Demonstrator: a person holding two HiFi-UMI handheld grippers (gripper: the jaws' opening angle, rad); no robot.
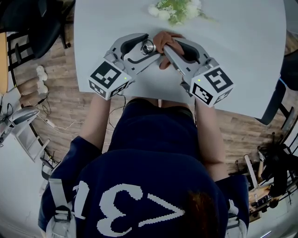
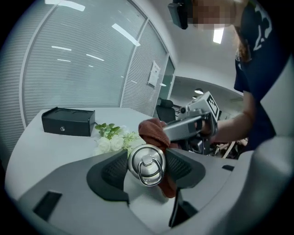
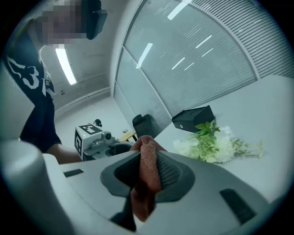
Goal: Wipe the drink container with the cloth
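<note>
My left gripper [image 2: 146, 166] is shut on a steel drink container [image 2: 146, 165], whose round cap with a ring handle faces the camera. In the head view the container [image 1: 147, 47] sits between the left jaws above the white table. My right gripper [image 3: 146, 170] is shut on a rust-brown cloth [image 3: 146, 176] that hangs down between the pads. In the head view the cloth [image 1: 166, 42] is bunched against the container's right side, with the right gripper [image 1: 164, 50] meeting the left gripper [image 1: 145, 44] there. The left gripper view shows the cloth [image 2: 154, 131] behind and beside the container.
White flowers with green leaves [image 1: 176, 10] lie at the table's [image 1: 247, 60] far edge. A black box [image 2: 68, 121] stands on the table beyond them. Office chairs [image 1: 32, 23] stand left of the table, and cables lie on the wooden floor.
</note>
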